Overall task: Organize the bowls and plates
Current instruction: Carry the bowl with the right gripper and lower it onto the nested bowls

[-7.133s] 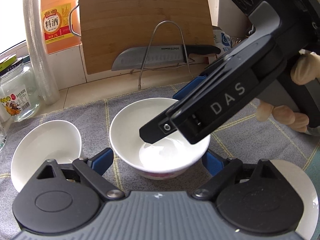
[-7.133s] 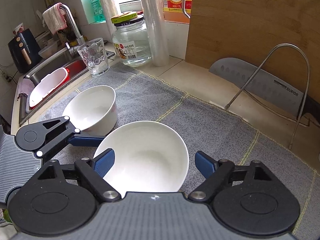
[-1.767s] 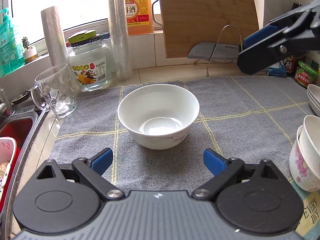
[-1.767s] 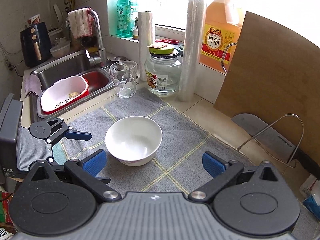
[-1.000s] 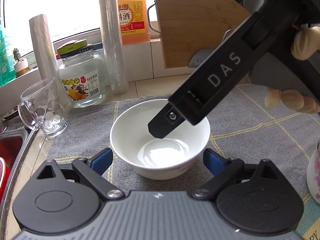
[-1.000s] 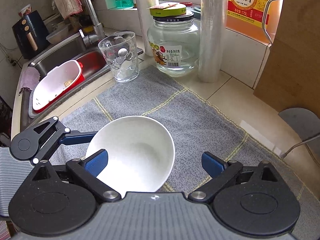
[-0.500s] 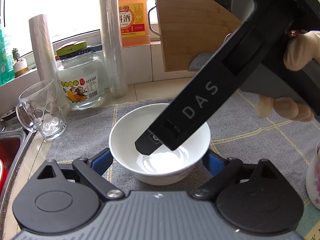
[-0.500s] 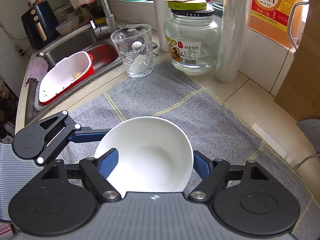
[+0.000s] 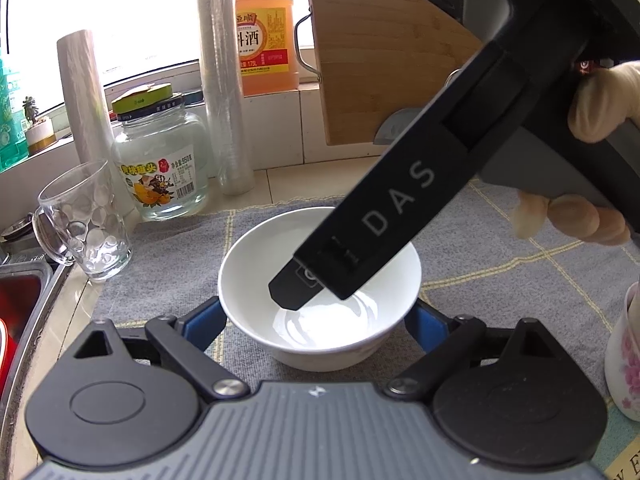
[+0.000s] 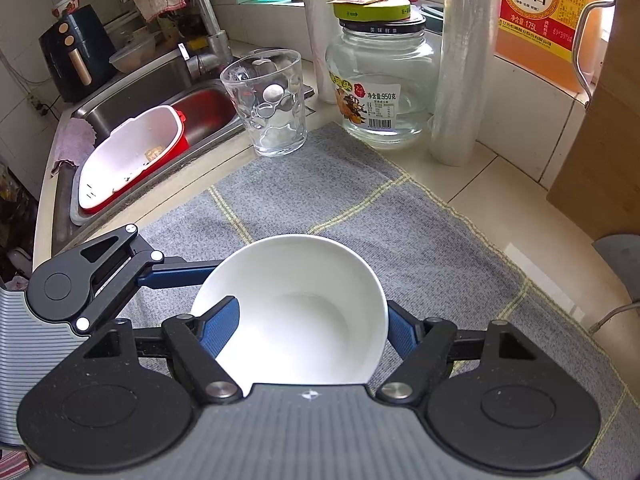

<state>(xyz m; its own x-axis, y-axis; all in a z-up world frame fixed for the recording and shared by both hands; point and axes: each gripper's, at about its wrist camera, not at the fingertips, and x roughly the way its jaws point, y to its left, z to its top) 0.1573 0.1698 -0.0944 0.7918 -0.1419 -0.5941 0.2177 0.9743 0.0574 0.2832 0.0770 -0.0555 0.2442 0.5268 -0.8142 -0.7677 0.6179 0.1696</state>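
Note:
A white bowl (image 9: 256, 264) (image 10: 304, 312) stands upright on the grey checked cloth (image 9: 500, 248). My right gripper (image 10: 310, 328) comes down on it from above, and its blue pads press on the rim from both sides, so it is shut on the bowl. In the left wrist view the right gripper (image 9: 312, 284) reaches into the bowl, held by a gloved hand (image 9: 600, 108). My left gripper (image 9: 316, 316) stands wide, with a blue pad close to each side of the bowl's lower wall. One of its fingers (image 10: 176, 276) runs along the bowl's left side.
A glass mug (image 9: 84, 224), a lidded glass jar (image 9: 160, 160), a roll of cling film (image 9: 224, 92) and an orange jug (image 9: 264, 40) line the back. A wooden cutting board (image 9: 380, 52) leans behind. Flowered bowls (image 9: 624, 352) sit at the right; the sink (image 10: 160, 92) holds a red-and-white basin (image 10: 132, 156).
The right gripper's jaws have come together on the bowl's rim and its tip has sunk deeper into the bowl. The left gripper has stayed where it was.

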